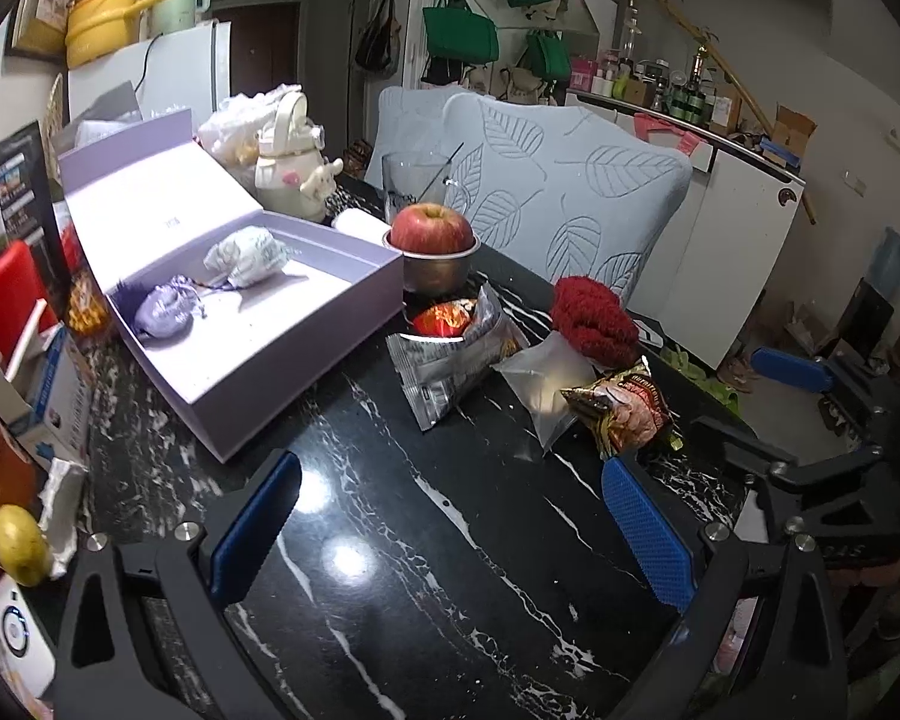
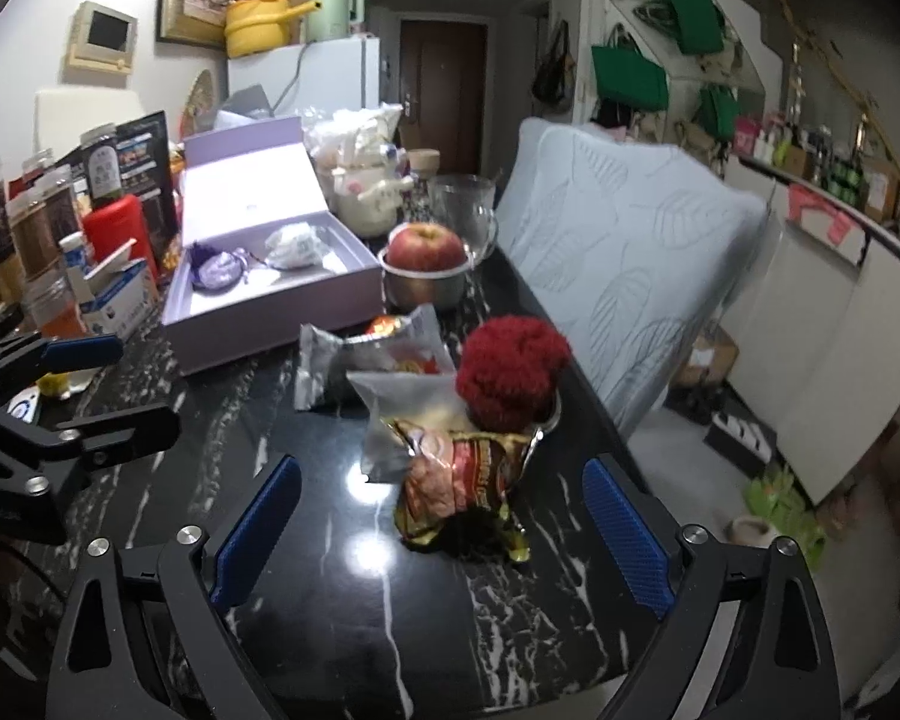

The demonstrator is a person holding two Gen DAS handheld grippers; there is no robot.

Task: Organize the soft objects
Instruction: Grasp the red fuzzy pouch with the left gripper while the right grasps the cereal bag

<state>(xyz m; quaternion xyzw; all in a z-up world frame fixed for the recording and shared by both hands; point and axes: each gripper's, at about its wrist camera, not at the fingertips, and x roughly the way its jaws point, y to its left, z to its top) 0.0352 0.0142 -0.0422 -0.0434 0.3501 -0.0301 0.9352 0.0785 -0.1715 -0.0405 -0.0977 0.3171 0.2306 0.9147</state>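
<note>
An open lilac box [image 1: 306,336] [image 2: 282,318] stands on the black marble table and holds a purple pouch [image 1: 161,311] [image 2: 217,268] and a white patterned pouch [image 1: 247,255] [image 2: 297,247]. A red knitted soft thing [image 1: 594,315] [image 2: 510,369] sits near the table's right edge, with a clear plastic bag [image 1: 546,384] [image 2: 402,414] and a gold-red snack packet [image 1: 627,411] [image 2: 456,483] beside it. A silver snack bag [image 1: 450,360] [image 2: 354,360] lies between them and the box. My left gripper [image 1: 450,534] is open and empty above the table. My right gripper [image 2: 444,534] is open, with the snack packet just ahead between its fingers.
An apple in a metal bowl [image 1: 432,240] [image 2: 426,258], a glass mug [image 2: 465,210] and a white kettle-shaped jar [image 1: 291,168] stand behind the box. Bottles, cartons and a lemon [image 1: 21,543] crowd the left edge. A leaf-patterned chair [image 1: 570,198] stands at the far side.
</note>
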